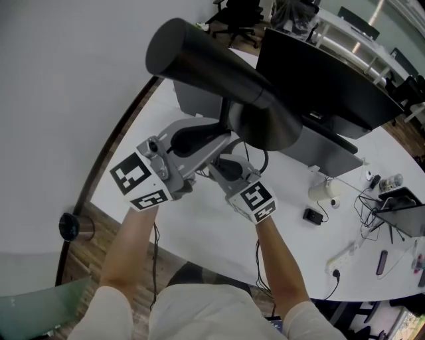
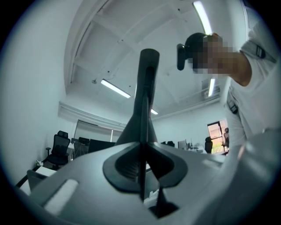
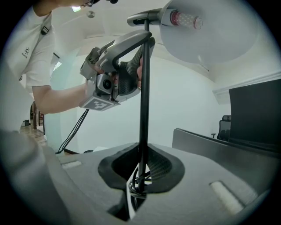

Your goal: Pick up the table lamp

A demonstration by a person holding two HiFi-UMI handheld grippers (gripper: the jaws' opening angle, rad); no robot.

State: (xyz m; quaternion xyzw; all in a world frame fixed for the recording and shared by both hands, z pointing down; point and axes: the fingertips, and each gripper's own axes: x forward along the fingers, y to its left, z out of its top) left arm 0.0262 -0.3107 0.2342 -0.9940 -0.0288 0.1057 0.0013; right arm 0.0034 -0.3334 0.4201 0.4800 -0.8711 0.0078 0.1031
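The black table lamp (image 1: 219, 73) hangs in the air over the white table (image 1: 192, 226), its cone shade tilted toward the upper left in the head view. Both grippers grip its thin black stem below the shade. My left gripper (image 1: 214, 141) is shut on the stem from the left; its own view shows the stem (image 2: 147, 79) edge-on between the jaws of the left gripper (image 2: 142, 176). My right gripper (image 1: 229, 163) is shut on the stem lower down. In the right gripper view the stem (image 3: 143, 110) and a loop of cord sit in the right gripper (image 3: 141, 176), under the shade's white inside (image 3: 210, 30).
A large dark monitor (image 1: 325, 80) stands just right of the lamp. A white gadget (image 1: 325, 192), a small black box (image 1: 312, 215), a power strip (image 1: 342, 259) and cables lie to the right. The table's curved edge runs along the left. Office chairs (image 1: 236, 16) stand beyond.
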